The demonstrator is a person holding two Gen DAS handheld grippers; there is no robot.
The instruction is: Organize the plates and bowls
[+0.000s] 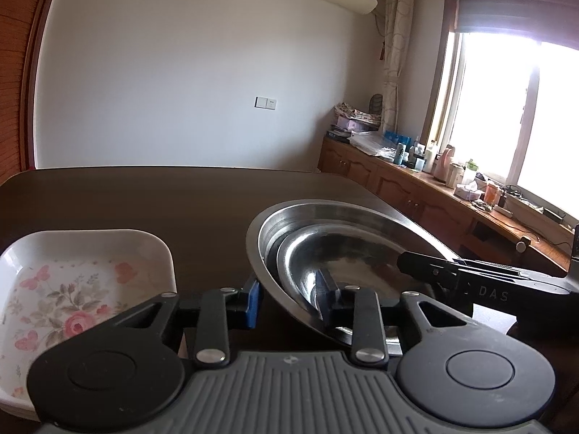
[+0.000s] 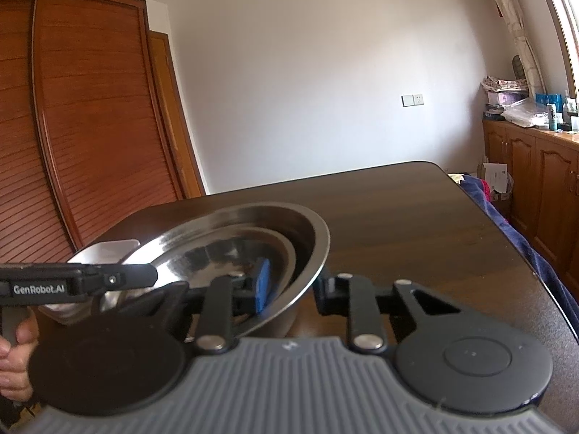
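A large steel bowl point(image 1: 347, 217) holds a smaller steel dish point(image 1: 347, 253) nested inside; both show in the right wrist view point(image 2: 253, 224). My left gripper point(image 1: 289, 300) straddles the bowl's near left rim, one finger outside, one inside, with a gap around the rim. My right gripper point(image 2: 293, 285) straddles the opposite rim the same way, jaws apart. Each gripper shows in the other's view: the right one point(image 1: 470, 278), the left one point(image 2: 90, 282). A white floral square plate point(image 1: 72, 289) lies on the dark table point(image 1: 144, 199) left of the bowl.
The table's right edge point(image 2: 506, 238) drops to a blue cloth. A wooden wardrobe point(image 2: 90, 126) stands to the left. A cluttered wooden counter point(image 1: 434, 181) runs under the window. The person's hand point(image 2: 14, 361) holds the left gripper's handle.
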